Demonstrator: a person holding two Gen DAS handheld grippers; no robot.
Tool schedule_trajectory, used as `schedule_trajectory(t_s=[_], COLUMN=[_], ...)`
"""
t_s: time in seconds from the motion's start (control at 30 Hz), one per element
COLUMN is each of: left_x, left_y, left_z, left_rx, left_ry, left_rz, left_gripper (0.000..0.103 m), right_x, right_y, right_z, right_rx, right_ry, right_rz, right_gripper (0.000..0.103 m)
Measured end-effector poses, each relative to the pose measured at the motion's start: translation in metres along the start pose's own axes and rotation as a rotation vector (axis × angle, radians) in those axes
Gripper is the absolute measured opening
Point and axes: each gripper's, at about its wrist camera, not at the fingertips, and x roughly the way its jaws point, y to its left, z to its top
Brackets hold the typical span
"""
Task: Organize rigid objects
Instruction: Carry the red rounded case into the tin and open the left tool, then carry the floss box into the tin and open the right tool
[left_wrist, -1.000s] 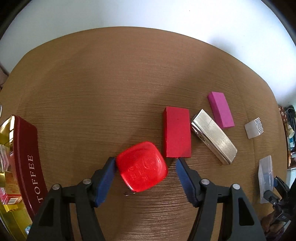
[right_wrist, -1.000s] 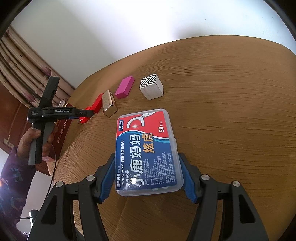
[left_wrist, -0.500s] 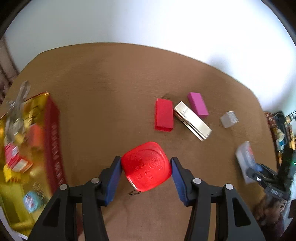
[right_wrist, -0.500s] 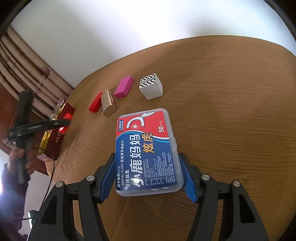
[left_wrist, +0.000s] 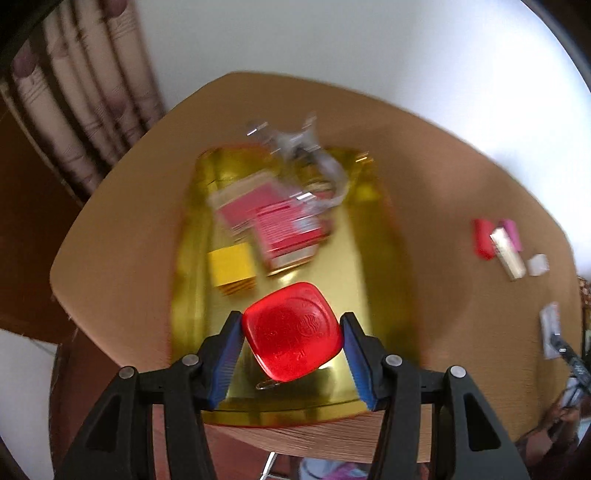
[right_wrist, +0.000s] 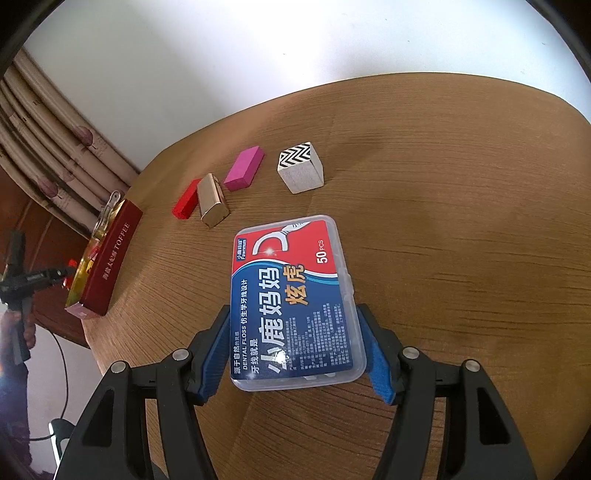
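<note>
In the left wrist view my left gripper (left_wrist: 291, 326) is shut on a red rounded-square case (left_wrist: 293, 338), its blue pads pressed against both sides. The case hangs over the near end of an open gold tin (left_wrist: 373, 295), where a small metal ring dangles below it. The picture is blurred. In the right wrist view my right gripper (right_wrist: 295, 325) is shut on a clear dental floss box (right_wrist: 291, 295) with a red and blue label, low over the wooden table (right_wrist: 461, 221). Far left in that view, the left gripper (right_wrist: 55, 275) hovers by the tin (right_wrist: 110, 258).
Inside the tin lie a yellow block (left_wrist: 232, 267), red card packs (left_wrist: 284, 230) and a metal clip (left_wrist: 314, 162). On the table sit a red block (right_wrist: 186, 199), a gold case (right_wrist: 212, 201), a pink block (right_wrist: 244, 168) and a zigzag-topped cube (right_wrist: 300, 171). Curtains hang behind the table's left edge.
My left gripper closed on the red case, lifted it off the table and carried it left to above the gold tin. The right gripper and the floss box stayed still.
</note>
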Motion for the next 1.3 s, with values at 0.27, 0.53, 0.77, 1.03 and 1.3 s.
schedule_trajectory(t_s=[0.27,0.53,0.77,1.03,1.3], left_x=[0.034,0.033,-0.003,-0.058,-0.054], left_y=[0.022,0.02,0.014,0.019,0.011], left_z=[-0.008,-0.007,-0.022,-0.076,-0.107], left_rx=[-0.038,-0.022,-0.062,-0.222,-0.183], left_ry=[0.022,-0.006,-0.139,-0.326,-0.327], left_rz=[0.016,0.091,0.118,0.047,0.029], left_gripper=[0.055,0.055,0.055,0.057,0.058], right_x=[0.004,0.004,-0.001,-0.014,0.015], right_y=[0.003,-0.001,-0.012,0.038,0.178], right_z=[0.003,0.005,0.004,0.019,0.058], right_rx=[0.014,0.046,0.126,0.133,0.004], right_ry=[0.02,0.024,0.041,0.046,0.137], right_rz=[-0.009,0.006,0.077,0.259,0.489], right_gripper=[0.061,0.061,0.061,0.059,0.059])
